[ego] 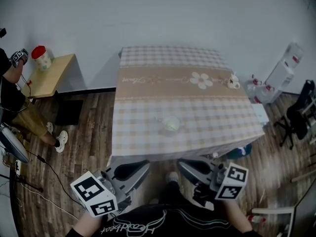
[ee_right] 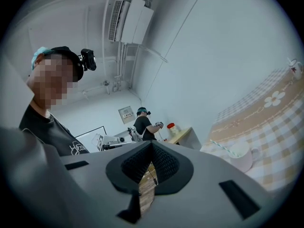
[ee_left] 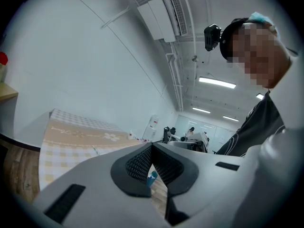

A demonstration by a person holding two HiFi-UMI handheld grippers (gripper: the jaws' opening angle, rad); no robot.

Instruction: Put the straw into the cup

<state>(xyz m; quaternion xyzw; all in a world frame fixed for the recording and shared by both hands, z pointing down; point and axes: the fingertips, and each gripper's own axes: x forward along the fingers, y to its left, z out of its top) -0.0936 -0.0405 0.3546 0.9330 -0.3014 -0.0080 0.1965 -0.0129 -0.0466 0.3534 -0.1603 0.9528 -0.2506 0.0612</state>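
Note:
A white cup (ego: 171,124) stands near the front middle of the checked table (ego: 148,132). In the right gripper view a green-and-white striped straw (ee_right: 221,146) leans out of the cup (ee_right: 243,156). Both grippers hang below the table's front edge, close to the person's body and well apart from the cup. The left gripper (ego: 143,166) is shut, its ribbed pads meeting at the tip (ee_left: 152,145) with nothing between them. The right gripper (ego: 182,164) is shut too, its jaws (ee_right: 152,143) closed on nothing. The left gripper's own jaw hides the cup in its view.
A small white teapot-like item (ego: 233,82) sits at the table's far right. A wooden side table (ego: 49,75) with a red-lidded jar (ego: 40,57) stands at the left, beside a seated person (ego: 15,98). White containers (ego: 281,73) and an office chair (ego: 298,115) are on the right; cables lie on the floor.

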